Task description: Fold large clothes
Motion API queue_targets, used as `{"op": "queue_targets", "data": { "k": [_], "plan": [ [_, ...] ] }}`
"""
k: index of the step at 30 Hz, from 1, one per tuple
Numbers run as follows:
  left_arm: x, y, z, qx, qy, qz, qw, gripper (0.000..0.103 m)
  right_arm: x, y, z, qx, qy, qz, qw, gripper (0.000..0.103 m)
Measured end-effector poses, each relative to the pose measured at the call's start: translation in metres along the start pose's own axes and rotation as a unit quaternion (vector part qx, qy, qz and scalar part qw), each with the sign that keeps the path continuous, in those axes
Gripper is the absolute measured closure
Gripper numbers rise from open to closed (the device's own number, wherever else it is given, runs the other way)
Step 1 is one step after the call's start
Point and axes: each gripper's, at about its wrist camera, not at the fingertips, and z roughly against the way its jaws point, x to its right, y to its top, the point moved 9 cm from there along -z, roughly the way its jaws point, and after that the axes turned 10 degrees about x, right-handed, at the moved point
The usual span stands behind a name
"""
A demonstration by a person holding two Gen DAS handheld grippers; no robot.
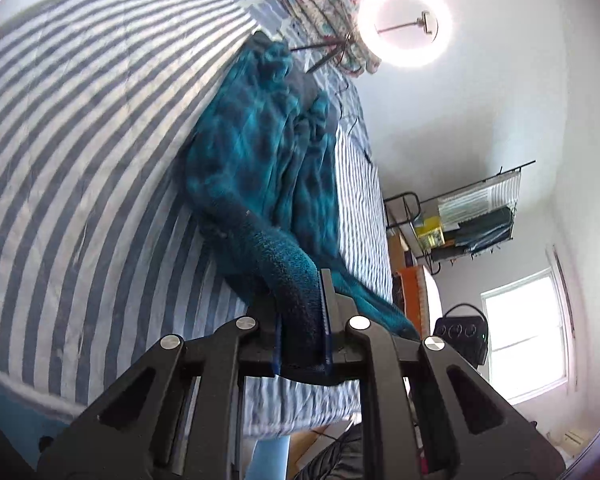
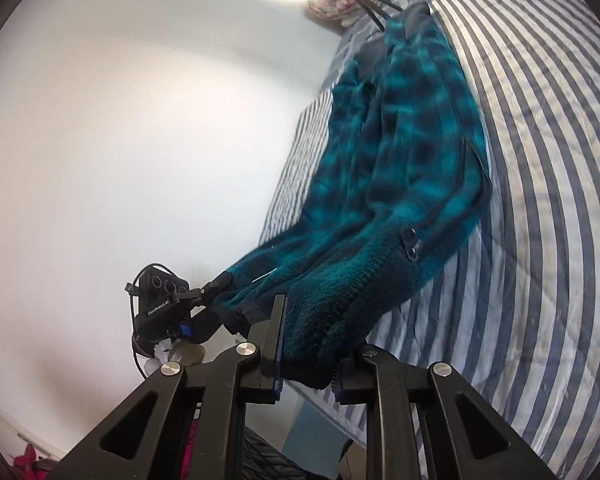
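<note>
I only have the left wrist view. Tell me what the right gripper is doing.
Observer: The right gripper is shut on the teal plaid fleece, at its near hem.
Operator: Report whether my gripper shows from there.
Observer: Yes, the left gripper shows at the left, pinching another bit of the same hem.
Operator: Describe the fleece between them.
Observer: A black zipper pull lies near the right grip; the rest trails back over the striped bed cover.
</note>
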Motion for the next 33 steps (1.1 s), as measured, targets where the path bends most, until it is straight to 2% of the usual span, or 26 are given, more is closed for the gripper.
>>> {"op": "queue_targets", "data": {
  "k": [3, 8, 12, 16, 22, 26, 30, 33],
  "plan": [
    [0.012, 0.020, -0.012, 0.011, -0.002, -0.008, 0.9999, 0.091, -0.004, 0.025, -0.002, 0.020, -0.004, 0.003, 1.000, 0.087],
    [0.024, 0.054, -0.044, 0.031, 0.024, -0.032, 0.9987, 0.091, 0.001, 0.073, -0.017, 0.044, -0.028, 0.010, 0.999, 0.087],
    [0.020, 0.080, -0.078, 0.038, 0.053, -0.039, 0.9971, 0.091, 0.018, 0.113, -0.041, 0.051, -0.063, 0.015, 0.997, 0.087],
    [0.003, 0.099, -0.115, 0.034, 0.100, -0.044, 0.9935, 0.091, 0.047, 0.138, -0.073, 0.047, -0.089, -0.012, 0.995, 0.087],
    [-0.034, 0.101, -0.161, 0.017, 0.155, -0.045, 0.9868, 0.091, 0.081, 0.151, -0.109, 0.030, -0.136, -0.019, 0.990, 0.087],
    [-0.053, 0.097, -0.178, 0.014, 0.164, -0.033, 0.9858, 0.091, 0.105, 0.150, -0.124, 0.022, -0.155, -0.037, 0.987, 0.087],
    [-0.061, 0.095, -0.183, 0.014, 0.161, -0.025, 0.9866, 0.089, 0.119, 0.148, -0.130, 0.026, -0.148, -0.071, 0.986, 0.087],
    [-0.060, 0.097, -0.183, 0.002, 0.150, -0.007, 0.9887, 0.086, 0.120, 0.150, -0.125, 0.028, -0.124, -0.105, 0.986, 0.080]
  ]
}}
